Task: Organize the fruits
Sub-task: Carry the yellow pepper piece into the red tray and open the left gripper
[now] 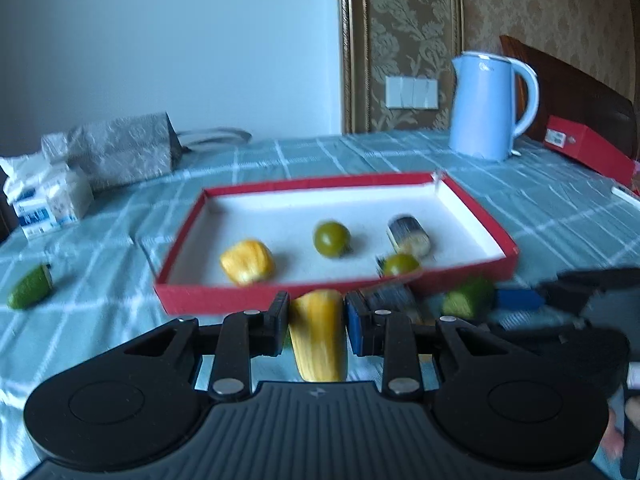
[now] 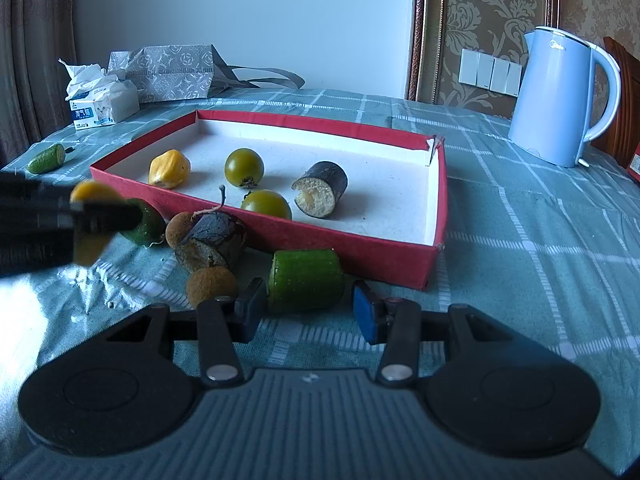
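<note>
Left-wrist view. At the table's left edge lies a cut green cucumber piece (image 1: 30, 288), with a tissue pack (image 1: 48, 200) and a grey patterned bag (image 1: 120, 152) behind it. The left claw (image 1: 317, 322) is clenched on a yellow fruit piece (image 1: 318, 336), its pads pressing both sides, just before the near wall of the red tray (image 1: 280, 300). Inside the tray, from left to right: a second yellow piece (image 1: 246, 262), a green tomato (image 1: 331, 239), another green tomato (image 1: 400, 264) against the near wall, and a dark-skinned cut stub (image 1: 408, 234). A blue kettle (image 1: 488, 108) stands toward the far right corner.

Right-wrist view. Outside the tray's near wall, two brown longans (image 2: 182, 230) (image 2: 212, 284) and a dark cut stub (image 2: 216, 240) form a cluster. To their right, the right claw (image 2: 308, 312) frames a thick green cucumber segment (image 2: 306, 280) resting on the table; whether its pads touch the segment cannot be told.
</note>
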